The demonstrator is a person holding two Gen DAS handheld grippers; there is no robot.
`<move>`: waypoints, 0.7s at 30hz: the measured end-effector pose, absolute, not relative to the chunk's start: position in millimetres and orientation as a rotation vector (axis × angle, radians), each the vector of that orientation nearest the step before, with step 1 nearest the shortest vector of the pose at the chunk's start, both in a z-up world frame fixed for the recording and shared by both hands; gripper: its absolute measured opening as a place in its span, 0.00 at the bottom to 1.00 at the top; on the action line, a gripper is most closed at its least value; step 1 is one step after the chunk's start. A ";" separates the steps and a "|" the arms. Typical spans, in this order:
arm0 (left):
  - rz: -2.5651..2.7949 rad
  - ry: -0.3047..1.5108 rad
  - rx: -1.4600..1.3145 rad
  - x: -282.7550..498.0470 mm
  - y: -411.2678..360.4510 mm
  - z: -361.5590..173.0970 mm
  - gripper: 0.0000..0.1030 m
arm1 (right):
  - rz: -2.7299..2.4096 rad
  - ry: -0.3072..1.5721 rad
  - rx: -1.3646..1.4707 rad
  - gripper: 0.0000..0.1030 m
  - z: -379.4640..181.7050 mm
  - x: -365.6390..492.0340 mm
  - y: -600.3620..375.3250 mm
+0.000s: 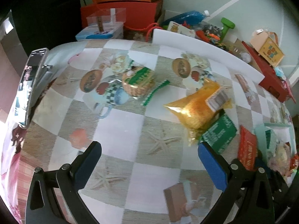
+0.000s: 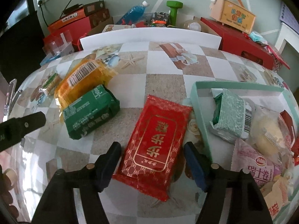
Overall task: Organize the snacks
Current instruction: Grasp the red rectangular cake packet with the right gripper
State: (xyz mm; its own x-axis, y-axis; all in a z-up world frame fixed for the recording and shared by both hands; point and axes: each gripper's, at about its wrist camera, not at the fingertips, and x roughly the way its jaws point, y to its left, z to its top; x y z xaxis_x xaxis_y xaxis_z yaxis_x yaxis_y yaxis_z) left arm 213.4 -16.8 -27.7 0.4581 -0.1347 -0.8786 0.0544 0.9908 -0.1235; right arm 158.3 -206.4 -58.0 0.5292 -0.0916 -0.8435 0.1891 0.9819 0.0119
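Note:
A red gold-patterned snack packet [image 2: 158,130] lies flat on the checked tablecloth. My right gripper [image 2: 152,145] is low over its near end, one finger on each side, with a small gap between each pad and the wrapper, so it is open. To its right stands a mint-green tray [image 2: 200,112] holding a pale green packet [image 2: 229,115], a wrapped bun [image 2: 267,132] and a pink roll packet [image 2: 257,162]. To the left lie a dark green packet [image 2: 89,112] and an orange packet [image 2: 80,80]. My left gripper [image 1: 149,146] hangs open over bare cloth, near the orange packet [image 1: 198,104].
A clear packet of biscuits with green print [image 1: 138,80] lies further back on the cloth. A phone on a stand [image 1: 31,85] is at the left edge. A white board [image 2: 149,35] borders the back, with red boxes [image 2: 243,37], a blue bottle [image 2: 132,13] and a green dumbbell [image 2: 173,11] behind.

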 end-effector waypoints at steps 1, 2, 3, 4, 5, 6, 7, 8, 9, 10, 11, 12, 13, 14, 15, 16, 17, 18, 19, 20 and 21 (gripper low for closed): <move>-0.122 1.092 -0.083 213.5 -18.9 -28.2 1.00 | -0.170 0.995 0.108 0.66 -57.7 158.3 -207.7; -0.128 1.097 -0.084 213.1 -22.1 -28.7 1.00 | -0.171 0.991 0.112 0.65 -57.3 158.3 -209.2; -0.133 1.099 -0.080 212.9 -24.6 -29.0 1.00 | -0.169 0.989 0.116 0.63 -57.1 158.3 -210.1; -0.135 1.103 -0.074 212.4 -27.1 -29.6 1.00 | -0.168 0.987 0.118 0.62 -56.7 158.1 -211.1; -0.137 1.106 -0.071 212.2 -29.1 -30.1 1.00 | -0.166 0.986 0.118 0.61 -56.5 157.9 -211.3; -0.140 1.110 -0.073 212.0 -30.3 -30.8 1.00 | -0.164 0.985 0.116 0.60 -56.4 157.6 -211.4; -0.143 1.116 -0.079 212.0 -31.8 -31.5 1.00 | -0.162 0.985 0.115 0.59 -56.3 157.4 -211.6; -0.146 1.120 -0.084 212.2 -32.7 -31.5 1.00 | -0.161 0.985 0.115 0.58 -56.2 157.1 -211.9; -0.147 1.124 -0.091 213.3 -34.7 -31.5 1.00 | -0.158 0.986 0.117 0.58 -56.0 157.0 -212.4; -0.149 1.128 -0.096 214.3 -36.3 -32.0 1.00 | -0.155 0.987 0.121 0.58 -55.8 156.9 -213.1; -0.153 1.133 -0.102 215.8 -38.2 -32.1 1.00 | -0.152 0.989 0.123 0.58 -55.7 156.8 -213.5; -0.160 1.137 -0.112 217.4 -41.0 -31.7 1.00 | -0.151 0.990 0.124 0.58 -55.7 156.5 -213.9; -0.168 1.141 -0.124 219.6 -44.1 -31.5 1.00 | -0.149 0.992 0.123 0.58 -55.6 156.5 -213.7; -0.174 1.146 -0.136 222.2 -47.7 -31.5 1.00 | -0.148 0.993 0.123 0.58 -55.6 156.3 -213.5; -0.177 1.149 -0.143 224.3 -50.8 -31.6 1.00 | -0.146 0.994 0.121 0.58 -55.5 156.2 -213.3; -0.180 1.154 -0.145 227.5 -55.2 -31.9 1.00 | -0.144 0.995 0.119 0.58 -55.7 156.0 -213.3; -0.182 1.156 -0.143 230.1 -58.5 -32.6 1.00 | -0.142 0.995 0.118 0.58 -55.6 156.0 -213.2; -0.184 1.159 -0.139 232.3 -61.8 -32.9 1.00 | -0.141 0.995 0.119 0.58 -55.5 155.8 -213.1; -0.187 1.162 -0.138 235.5 -65.4 -33.1 1.00 | -0.140 0.996 0.119 0.58 -55.6 155.8 -213.2; -0.191 1.168 -0.141 238.4 -67.8 -33.3 1.00 | -0.138 0.997 0.120 0.58 -55.6 155.9 -213.5; -0.198 1.175 -0.149 240.9 -70.1 -33.6 1.00 | -0.136 0.997 0.122 0.58 -55.5 155.9 -213.7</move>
